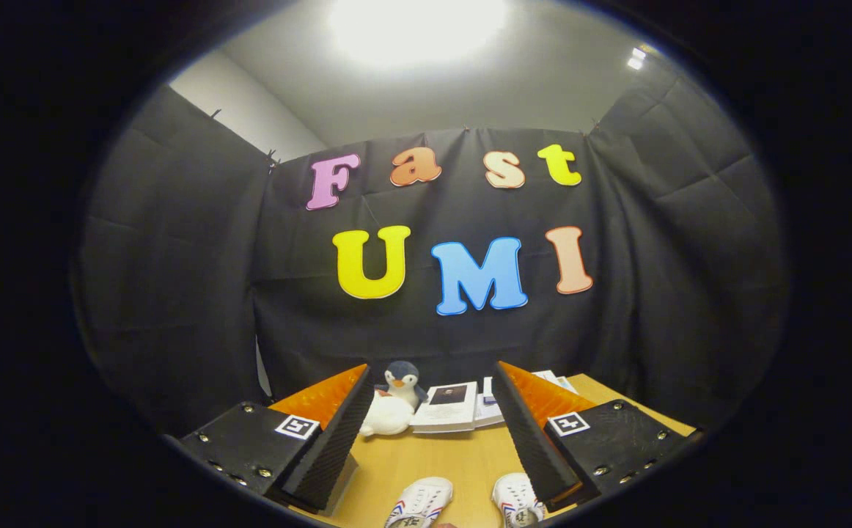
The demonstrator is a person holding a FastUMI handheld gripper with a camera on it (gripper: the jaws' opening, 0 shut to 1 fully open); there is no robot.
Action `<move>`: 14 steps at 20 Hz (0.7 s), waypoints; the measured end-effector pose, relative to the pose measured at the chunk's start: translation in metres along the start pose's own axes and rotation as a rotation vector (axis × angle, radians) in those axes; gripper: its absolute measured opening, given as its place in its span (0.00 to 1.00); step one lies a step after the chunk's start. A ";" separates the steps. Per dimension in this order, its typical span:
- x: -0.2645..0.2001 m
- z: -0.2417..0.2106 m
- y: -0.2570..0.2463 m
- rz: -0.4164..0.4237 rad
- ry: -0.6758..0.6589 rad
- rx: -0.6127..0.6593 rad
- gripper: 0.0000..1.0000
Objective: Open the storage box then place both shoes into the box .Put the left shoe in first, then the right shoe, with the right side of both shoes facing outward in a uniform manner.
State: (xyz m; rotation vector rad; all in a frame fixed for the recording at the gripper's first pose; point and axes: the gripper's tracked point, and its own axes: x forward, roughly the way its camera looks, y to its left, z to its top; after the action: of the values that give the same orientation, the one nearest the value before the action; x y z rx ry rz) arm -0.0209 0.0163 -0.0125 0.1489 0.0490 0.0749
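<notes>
Two white shoes are sitting on the bench (pixel 426 458) between the fingers of the hand-held gripper (pixel 433 440), and both are being cut off low in the view, so only their toe ends are showing: the left-hand shoe (pixel 420 503) and the right-hand shoe (pixel 515 500), whose outer side is also being covered by the right finger. The fingers are standing wide apart, pressing on nothing. Beyond them, a plush penguin (pixel 401 381) is half hiding a white soft thing (pixel 386 416) too shapeless to tell. The booklets (pixel 449 407) are lying with print too small to make out, their right part disappearing behind the right finger.
</notes>
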 end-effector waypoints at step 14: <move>-0.005 -0.079 0.057 0.180 0.255 0.545 0.98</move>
State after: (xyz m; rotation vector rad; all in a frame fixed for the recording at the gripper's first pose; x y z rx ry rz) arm -0.0341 0.0840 -0.0814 0.6886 0.3114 0.2601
